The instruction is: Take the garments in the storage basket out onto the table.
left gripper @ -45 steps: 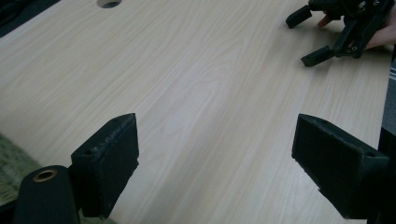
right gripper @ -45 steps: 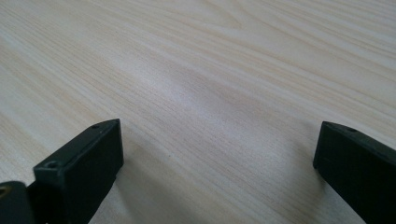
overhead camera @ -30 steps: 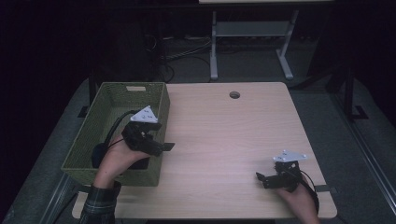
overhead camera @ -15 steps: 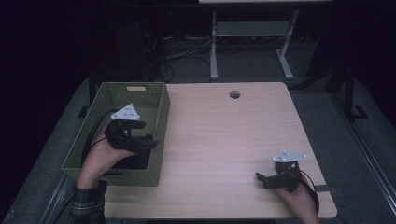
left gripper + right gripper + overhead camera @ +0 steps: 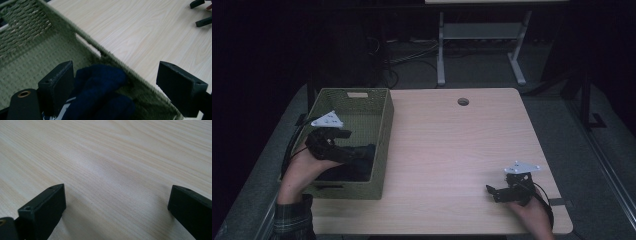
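A crumpled dark navy cloth (image 5: 100, 92) lies bunched in the near end of a green woven basket (image 5: 381, 125) standing at the tabletop's (image 5: 462, 150) left edge.

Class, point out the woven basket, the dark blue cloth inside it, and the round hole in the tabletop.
woven basket (image 5: 381, 131): high view, on its right wall.
dark blue cloth (image 5: 100, 87): left gripper view, on its bunched middle.
round hole (image 5: 463, 102): high view, at its centre.

I see a woven olive-green basket (image 5: 382, 120) holding dark navy cloth (image 5: 100, 92) with a white patch. My desk (image 5: 452, 145) is pale wood grain, both claws are black, and my sleeve (image 5: 292, 220) is plaid.
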